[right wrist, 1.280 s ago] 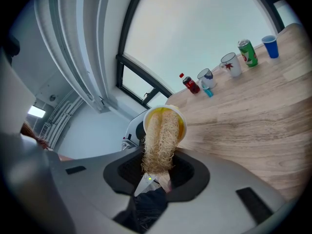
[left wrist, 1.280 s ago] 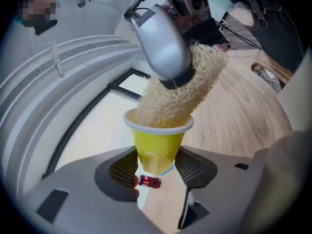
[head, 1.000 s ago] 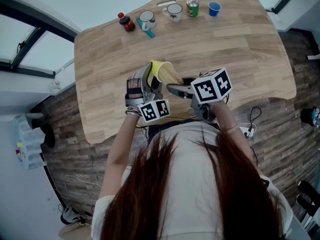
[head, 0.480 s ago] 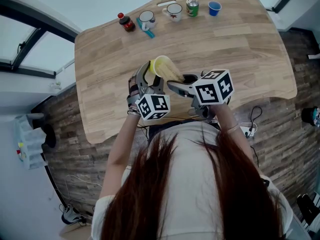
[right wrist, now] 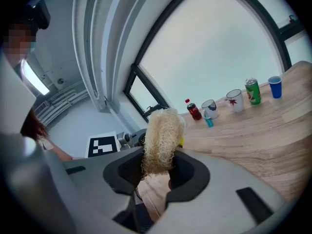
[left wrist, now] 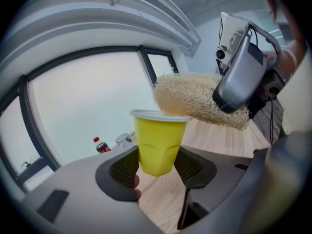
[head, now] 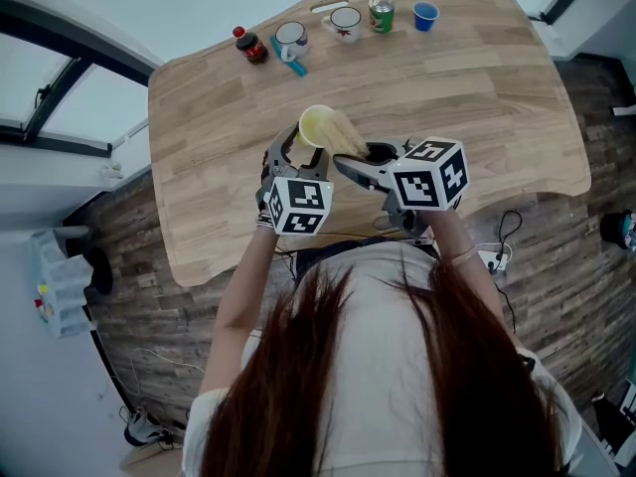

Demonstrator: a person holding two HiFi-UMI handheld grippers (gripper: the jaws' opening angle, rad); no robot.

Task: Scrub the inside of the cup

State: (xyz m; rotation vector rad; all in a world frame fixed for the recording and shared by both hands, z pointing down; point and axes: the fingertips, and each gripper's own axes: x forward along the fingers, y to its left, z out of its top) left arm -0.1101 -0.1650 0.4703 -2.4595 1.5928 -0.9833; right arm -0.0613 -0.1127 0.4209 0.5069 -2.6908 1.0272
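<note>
A yellow plastic cup (left wrist: 158,143) is pinched between the pads of my left gripper (left wrist: 158,165), held above the table with its mouth turned upward. In the head view the cup (head: 315,127) shows its open mouth, with the left gripper (head: 295,153) just below it. My right gripper (right wrist: 157,168) is shut on a pale loofah scrubber (right wrist: 160,138). The scrubber (left wrist: 195,99) lies across the cup's rim on the right side; in the head view the scrubber (head: 345,143) reaches from the right gripper (head: 360,167) to the cup's mouth.
Along the far edge of the wooden table (head: 477,107) stand a small cola bottle (head: 250,45), two white mugs (head: 290,38) (head: 346,23), a green can (head: 382,14) and a blue cup (head: 425,16). A teal item (head: 295,66) lies by the left mug.
The left gripper has turned and carried the cup a little away from the person, so its mouth now shows from above. The scrubber stays at the rim; the right gripper shifted slightly.
</note>
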